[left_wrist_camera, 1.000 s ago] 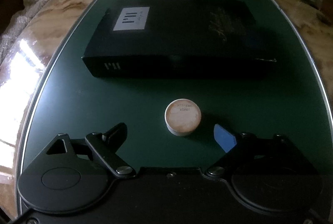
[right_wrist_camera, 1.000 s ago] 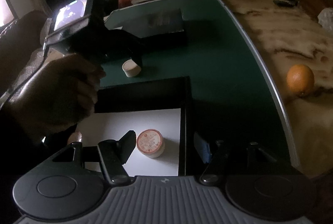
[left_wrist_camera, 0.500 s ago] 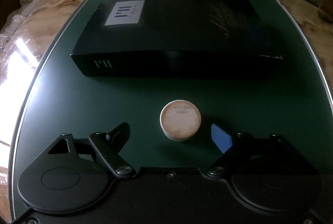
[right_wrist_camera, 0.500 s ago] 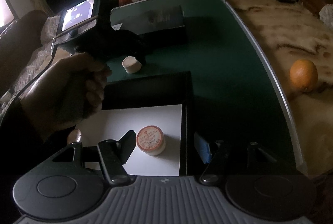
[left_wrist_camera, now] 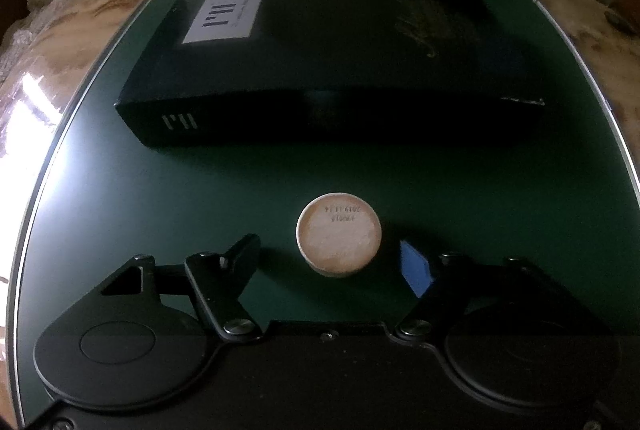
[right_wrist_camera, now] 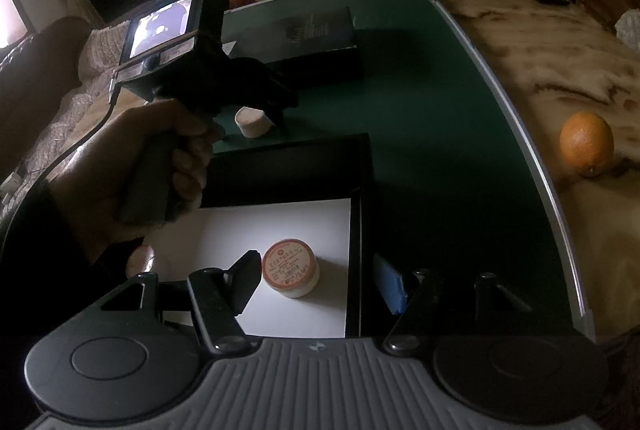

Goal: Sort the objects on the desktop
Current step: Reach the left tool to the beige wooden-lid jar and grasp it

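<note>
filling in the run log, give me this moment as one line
left gripper: closing around small round beige container on green mat, not yet gripped | right gripper: open over red-labelled round container in white-floored black box

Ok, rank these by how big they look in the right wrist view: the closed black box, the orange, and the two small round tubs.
1. Closed black box, largest.
2. Orange.
3. Red-labelled tub in the open box.
4. Plain tub on the green mat, smallest.

The tubs may match; the labelled one is simply nearer the camera.
</note>
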